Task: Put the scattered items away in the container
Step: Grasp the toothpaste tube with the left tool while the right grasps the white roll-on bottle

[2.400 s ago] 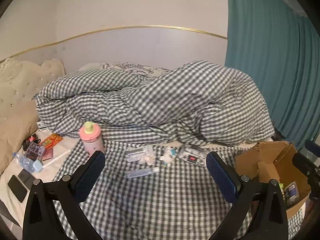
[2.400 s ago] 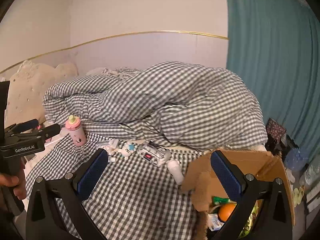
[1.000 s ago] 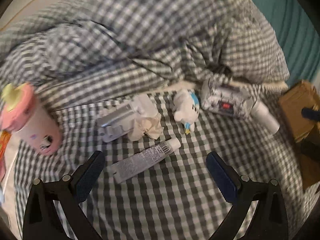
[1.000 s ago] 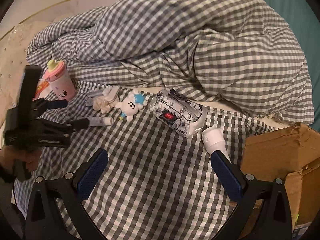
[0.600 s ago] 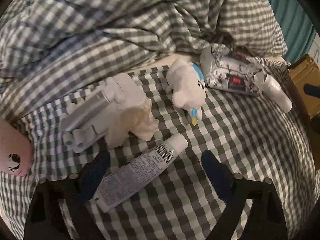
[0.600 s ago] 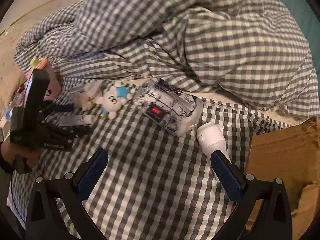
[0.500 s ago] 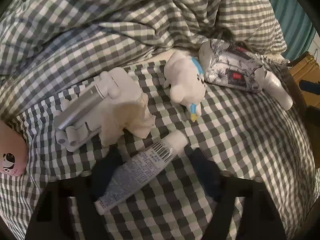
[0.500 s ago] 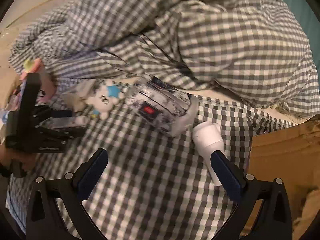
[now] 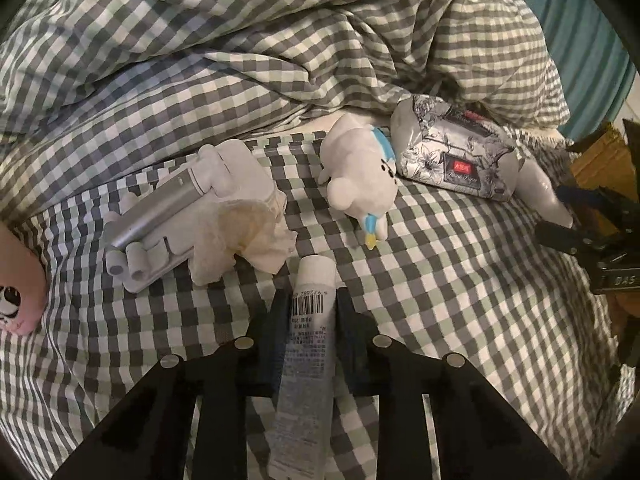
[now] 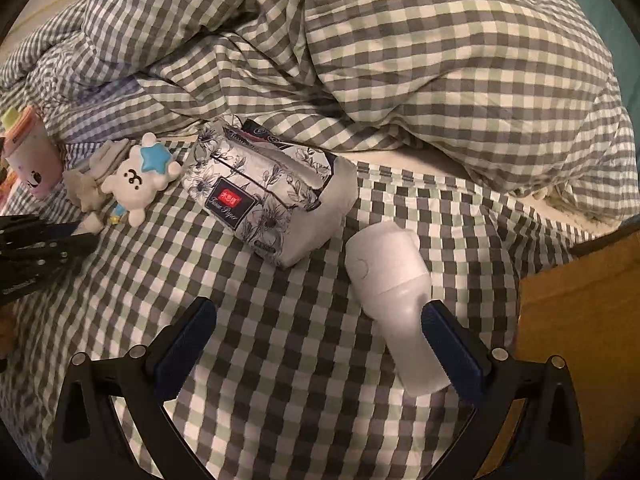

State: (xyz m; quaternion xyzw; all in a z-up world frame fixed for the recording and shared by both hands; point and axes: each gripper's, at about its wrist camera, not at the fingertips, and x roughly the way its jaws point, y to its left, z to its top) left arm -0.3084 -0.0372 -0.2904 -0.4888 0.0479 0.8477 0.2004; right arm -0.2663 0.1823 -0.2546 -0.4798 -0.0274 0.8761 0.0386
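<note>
Checked bedspread [image 9: 460,280] — one tube [image 9: 308,344], one plush [image 9: 360,184].

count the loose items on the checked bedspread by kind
tube: 1
plush toy: 1
tissue pack: 1
white bottle: 1
pink cup: 1
grey holder with rollers: 1
crumpled tissue: 1
total: 7

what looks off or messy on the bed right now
A crumpled, yellow-stained tissue lies against the white and silver gadget, looking like rubbish among the items. The white bottle lies on its side.
</note>
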